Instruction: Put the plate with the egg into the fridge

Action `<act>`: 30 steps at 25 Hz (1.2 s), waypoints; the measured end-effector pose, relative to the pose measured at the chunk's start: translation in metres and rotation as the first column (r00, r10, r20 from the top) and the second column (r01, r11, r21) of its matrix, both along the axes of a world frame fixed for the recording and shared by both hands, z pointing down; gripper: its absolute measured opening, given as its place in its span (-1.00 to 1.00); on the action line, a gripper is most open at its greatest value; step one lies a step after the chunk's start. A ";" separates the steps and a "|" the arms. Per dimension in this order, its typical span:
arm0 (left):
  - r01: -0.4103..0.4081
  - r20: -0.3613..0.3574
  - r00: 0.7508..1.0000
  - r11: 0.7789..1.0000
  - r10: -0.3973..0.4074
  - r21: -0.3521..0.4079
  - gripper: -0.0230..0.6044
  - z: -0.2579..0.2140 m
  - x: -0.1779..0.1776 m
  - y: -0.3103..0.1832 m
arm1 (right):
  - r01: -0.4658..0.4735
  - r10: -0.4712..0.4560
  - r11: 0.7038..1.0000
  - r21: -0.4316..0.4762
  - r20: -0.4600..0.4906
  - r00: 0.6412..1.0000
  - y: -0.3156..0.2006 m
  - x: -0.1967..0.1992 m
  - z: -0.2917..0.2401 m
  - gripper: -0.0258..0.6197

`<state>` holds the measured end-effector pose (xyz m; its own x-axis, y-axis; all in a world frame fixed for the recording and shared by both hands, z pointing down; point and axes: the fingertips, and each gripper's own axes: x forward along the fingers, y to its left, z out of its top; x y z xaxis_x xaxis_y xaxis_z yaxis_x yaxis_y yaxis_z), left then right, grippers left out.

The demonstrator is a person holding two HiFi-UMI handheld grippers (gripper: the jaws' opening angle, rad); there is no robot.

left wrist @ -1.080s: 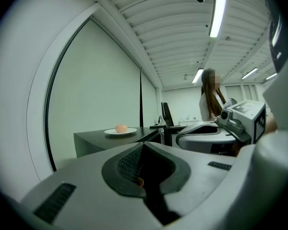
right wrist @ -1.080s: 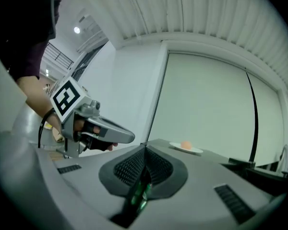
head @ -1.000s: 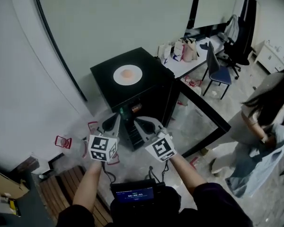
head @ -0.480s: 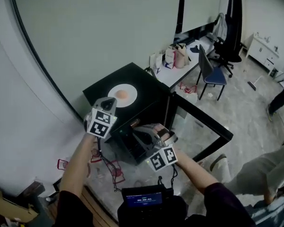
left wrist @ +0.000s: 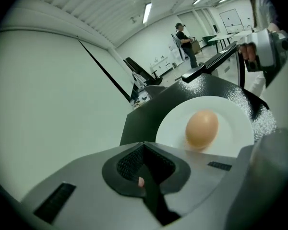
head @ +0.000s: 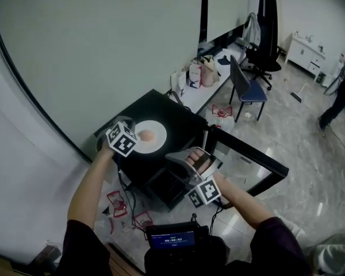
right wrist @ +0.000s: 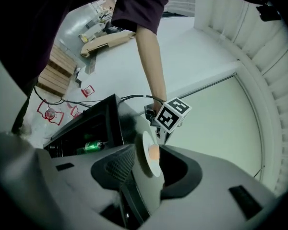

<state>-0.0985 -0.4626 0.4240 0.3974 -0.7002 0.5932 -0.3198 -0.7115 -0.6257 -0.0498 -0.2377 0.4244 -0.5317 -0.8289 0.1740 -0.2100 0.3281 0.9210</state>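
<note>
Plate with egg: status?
Left gripper shut, empty, beside the plate. Right gripper opening, empty, near open fridge door. Egg on plate, on fridge top. Green can inside.

Centre frame: egg (head: 146, 135) on the plate (head: 157, 129), plate on top of the fridge (head: 176, 122). Fridge door (head: 259, 153) stands open to the right; chair (head: 248, 91) behind it, upper right.
</note>
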 end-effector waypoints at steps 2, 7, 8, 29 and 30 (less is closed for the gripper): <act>0.000 0.026 1.000 1.000 0.001 -0.025 -0.90 0.006 -0.001 -0.010 | 0.003 -0.003 1.000 -0.002 -0.036 0.999 -0.007 0.003 0.002 -0.44; -0.012 0.075 0.997 0.998 0.017 -0.059 -0.90 0.024 -0.001 -0.023 | 0.010 -0.010 1.000 0.000 -0.076 0.997 -0.016 0.013 0.005 -0.42; -0.020 0.078 0.997 0.998 0.024 -0.056 -0.90 0.026 -0.001 -0.024 | 0.010 -0.010 1.000 0.000 -0.078 0.997 -0.017 0.015 0.005 -0.42; -0.286 0.080 0.955 0.958 0.284 0.020 -0.90 0.017 0.072 0.056 | -0.084 0.077 0.996 -0.013 -0.278 0.958 -0.021 0.050 0.035 -0.43; -0.288 0.082 0.955 0.957 0.285 0.032 -0.90 0.017 0.074 0.056 | -0.083 0.077 0.997 -0.009 -0.283 0.956 -0.022 0.050 0.035 -0.43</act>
